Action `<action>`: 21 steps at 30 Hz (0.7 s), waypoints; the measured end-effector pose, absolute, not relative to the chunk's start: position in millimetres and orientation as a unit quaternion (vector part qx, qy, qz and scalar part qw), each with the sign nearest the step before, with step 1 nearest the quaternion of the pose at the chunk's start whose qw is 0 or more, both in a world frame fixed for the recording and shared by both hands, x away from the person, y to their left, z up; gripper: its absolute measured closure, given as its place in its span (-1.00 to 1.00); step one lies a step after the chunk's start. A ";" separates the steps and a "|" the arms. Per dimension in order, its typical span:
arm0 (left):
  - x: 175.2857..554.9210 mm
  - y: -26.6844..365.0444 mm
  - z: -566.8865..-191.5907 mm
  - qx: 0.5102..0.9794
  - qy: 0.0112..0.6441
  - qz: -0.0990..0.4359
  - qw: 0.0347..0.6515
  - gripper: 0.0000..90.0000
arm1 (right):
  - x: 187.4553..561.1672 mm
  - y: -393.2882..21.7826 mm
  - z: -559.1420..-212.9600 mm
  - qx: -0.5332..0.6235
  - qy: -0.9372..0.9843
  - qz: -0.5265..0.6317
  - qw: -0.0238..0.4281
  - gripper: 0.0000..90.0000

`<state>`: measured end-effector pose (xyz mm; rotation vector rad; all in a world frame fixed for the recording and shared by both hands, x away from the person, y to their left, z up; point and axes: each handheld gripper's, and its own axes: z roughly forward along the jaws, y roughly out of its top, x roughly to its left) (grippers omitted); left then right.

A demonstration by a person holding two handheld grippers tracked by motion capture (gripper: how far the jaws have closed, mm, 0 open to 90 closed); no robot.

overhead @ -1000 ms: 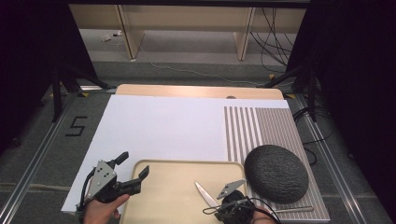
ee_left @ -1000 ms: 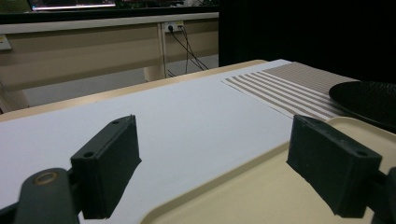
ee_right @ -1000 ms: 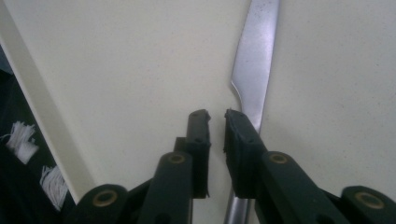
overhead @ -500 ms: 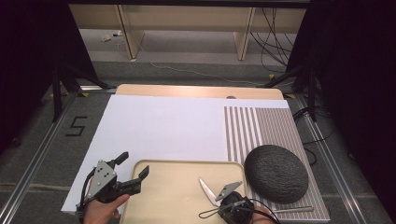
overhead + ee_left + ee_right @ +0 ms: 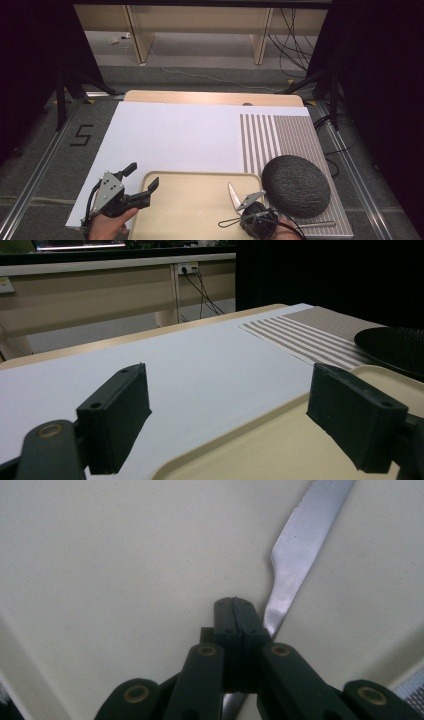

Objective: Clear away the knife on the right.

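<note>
A cream tray point(image 5: 190, 210) lies at the near edge of the table. On it rests a table knife point(image 5: 233, 193), its blade pointing away from me. My right gripper point(image 5: 252, 212) hovers over the knife's handle end, jaws pressed flat together. In the right gripper view the right gripper point(image 5: 235, 602) is shut, and the knife point(image 5: 300, 550) runs out from beneath its right jaw; nothing shows between the pads. My left gripper point(image 5: 141, 176) stands open at the tray's left rim. In the left gripper view the left gripper point(image 5: 230, 425) straddles that rim point(image 5: 240, 435), gripping nothing.
A dark round dome-shaped object point(image 5: 296, 186) sits on the striped mat point(image 5: 280, 137) right of the tray. A large white sheet point(image 5: 175, 135) covers the table's middle and left. Floor rails and cables lie beyond the table's edges.
The right gripper has shifted a little to the right, and the knife blade has moved with it, right and away from me. The left gripper has stayed put.
</note>
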<state>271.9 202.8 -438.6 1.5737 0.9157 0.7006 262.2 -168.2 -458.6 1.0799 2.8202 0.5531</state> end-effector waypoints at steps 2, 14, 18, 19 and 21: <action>271.9 202.7 -438.6 0.668 0.388 0.298 0.560 -0.63 | 263.1 -171.2 -458.4 0.354 0.917 0.177 0.040 1.00; 271.7 202.7 -438.7 0.669 0.388 0.298 0.560 -0.63 | 267.1 -184.6 -457.2 0.371 0.912 0.171 0.034 1.00; 271.8 202.6 -438.8 0.669 0.388 0.298 0.559 -0.63 | 267.9 -187.8 -457.2 0.376 0.910 0.171 0.030 1.00; 271.8 202.6 -438.8 0.670 0.387 0.298 0.559 -0.63 | 268.0 -188.6 -457.1 0.377 0.910 0.171 0.030 1.00; 271.7 202.6 -438.9 0.669 0.388 0.298 0.559 -0.62 | 268.4 -190.2 -457.0 0.377 0.910 0.170 0.029 1.00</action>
